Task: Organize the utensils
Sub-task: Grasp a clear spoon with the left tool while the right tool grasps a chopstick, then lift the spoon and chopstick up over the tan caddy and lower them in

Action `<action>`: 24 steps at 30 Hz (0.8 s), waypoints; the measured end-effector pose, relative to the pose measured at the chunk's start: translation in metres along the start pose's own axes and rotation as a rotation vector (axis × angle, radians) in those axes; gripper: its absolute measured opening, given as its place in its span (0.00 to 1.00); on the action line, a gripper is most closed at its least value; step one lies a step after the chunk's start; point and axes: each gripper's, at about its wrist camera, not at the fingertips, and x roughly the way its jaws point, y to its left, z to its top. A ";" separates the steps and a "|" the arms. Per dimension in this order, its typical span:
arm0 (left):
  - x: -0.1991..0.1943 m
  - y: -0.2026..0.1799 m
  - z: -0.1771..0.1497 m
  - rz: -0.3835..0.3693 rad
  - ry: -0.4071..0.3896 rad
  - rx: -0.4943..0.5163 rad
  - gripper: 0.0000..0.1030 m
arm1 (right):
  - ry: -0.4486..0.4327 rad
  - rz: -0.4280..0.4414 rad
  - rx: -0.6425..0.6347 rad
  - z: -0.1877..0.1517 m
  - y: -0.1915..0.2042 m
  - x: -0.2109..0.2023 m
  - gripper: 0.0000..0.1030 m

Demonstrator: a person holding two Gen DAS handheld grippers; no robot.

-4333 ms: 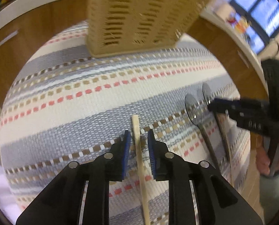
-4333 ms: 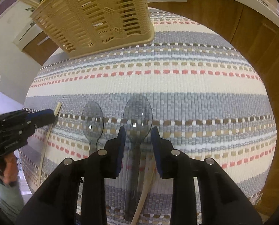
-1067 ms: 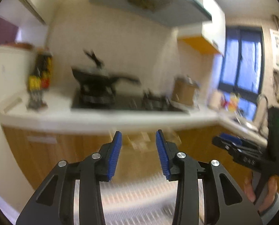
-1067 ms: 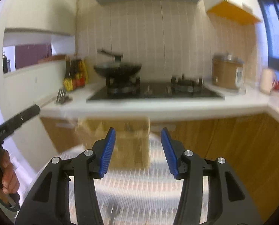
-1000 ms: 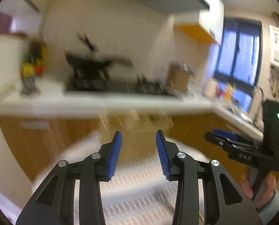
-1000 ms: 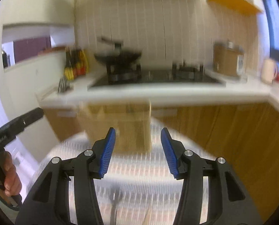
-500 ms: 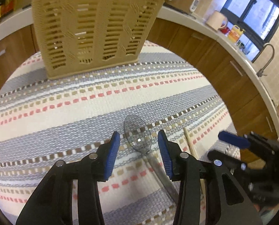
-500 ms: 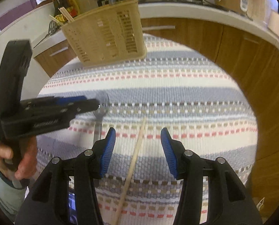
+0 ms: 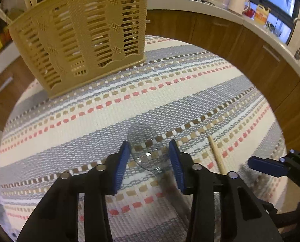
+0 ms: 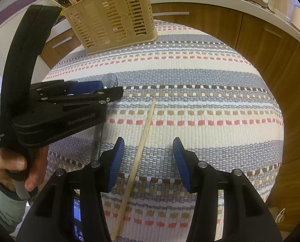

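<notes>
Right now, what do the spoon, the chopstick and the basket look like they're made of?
Spoon: clear grey-tinted plastic, glossy; the mat's weave shows through its bowl. Chopstick: pale matte wood or bamboo; grain too fine to tell which. Basket: tan moulded plastic, with regular slots and imitation weave panels.

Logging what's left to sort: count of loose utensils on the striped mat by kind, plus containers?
Clear plastic spoon: 1
Wooden chopstick: 1
Beige slotted basket: 1
Total: 3, with 2 loose utensils lying on the striped mat. More chopsticks appear to stick out behind the basket; too unclear to count.
</notes>
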 end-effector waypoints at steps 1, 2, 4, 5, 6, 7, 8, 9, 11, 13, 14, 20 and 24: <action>0.000 -0.001 0.000 0.003 -0.002 0.004 0.33 | 0.008 -0.003 -0.004 -0.001 0.002 0.001 0.45; -0.001 0.000 0.000 0.004 -0.004 0.005 0.33 | 0.013 -0.005 -0.008 0.000 0.004 0.003 0.44; 0.000 0.002 0.000 -0.004 -0.010 -0.004 0.33 | 0.024 -0.010 -0.015 0.000 0.009 0.007 0.40; -0.001 0.004 0.000 -0.010 -0.013 -0.011 0.32 | 0.029 -0.015 -0.019 -0.001 0.011 0.009 0.37; -0.001 0.006 0.001 -0.020 -0.017 -0.023 0.32 | 0.029 -0.028 -0.024 0.000 0.014 0.011 0.36; -0.001 0.008 0.001 -0.034 -0.021 -0.041 0.32 | 0.028 -0.048 -0.035 0.000 0.018 0.012 0.36; -0.004 0.013 0.000 -0.048 -0.023 -0.059 0.32 | 0.029 -0.059 -0.041 0.001 0.020 0.013 0.35; -0.005 0.017 0.001 -0.066 -0.027 -0.079 0.31 | 0.032 -0.067 -0.049 0.002 0.023 0.014 0.32; -0.007 0.024 0.002 -0.106 -0.039 -0.114 0.31 | 0.036 -0.085 -0.062 0.001 0.026 0.015 0.31; -0.009 0.030 0.002 -0.127 -0.056 -0.151 0.31 | 0.036 -0.132 -0.091 0.000 0.032 0.017 0.22; -0.010 0.032 0.003 -0.129 -0.064 -0.160 0.31 | 0.036 -0.134 -0.096 0.001 0.032 0.017 0.20; -0.024 0.053 0.007 -0.151 -0.110 -0.223 0.30 | 0.041 -0.131 -0.076 0.011 0.025 0.021 0.07; -0.033 0.073 0.011 -0.173 -0.109 -0.244 0.30 | 0.037 -0.109 -0.039 0.022 0.013 0.021 0.05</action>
